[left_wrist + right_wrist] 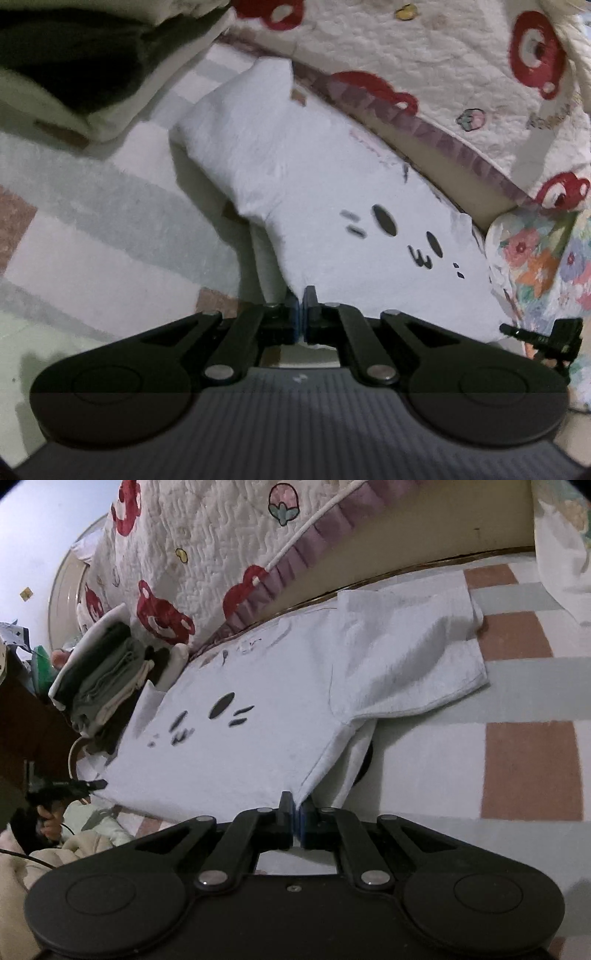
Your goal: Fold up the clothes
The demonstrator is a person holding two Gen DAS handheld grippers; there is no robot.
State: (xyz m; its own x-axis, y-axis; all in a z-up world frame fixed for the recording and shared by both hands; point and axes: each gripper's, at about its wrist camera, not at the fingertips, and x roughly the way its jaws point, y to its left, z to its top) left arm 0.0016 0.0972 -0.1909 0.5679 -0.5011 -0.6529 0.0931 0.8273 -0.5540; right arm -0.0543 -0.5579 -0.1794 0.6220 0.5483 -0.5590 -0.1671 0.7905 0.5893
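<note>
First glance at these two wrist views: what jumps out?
A white T-shirt with a black cartoon face print lies spread on a checked pink, grey and white mat, beside a quilt with red bears. Both the left gripper and the right gripper are shut on the shirt's near edge. A stack of folded clothes sits at the shirt's far end.

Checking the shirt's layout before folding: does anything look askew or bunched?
Yes. One sleeve of the white T-shirt lies crumpled over the body, not spread flat. Both grippers pinch the shirt's near edge.
</note>
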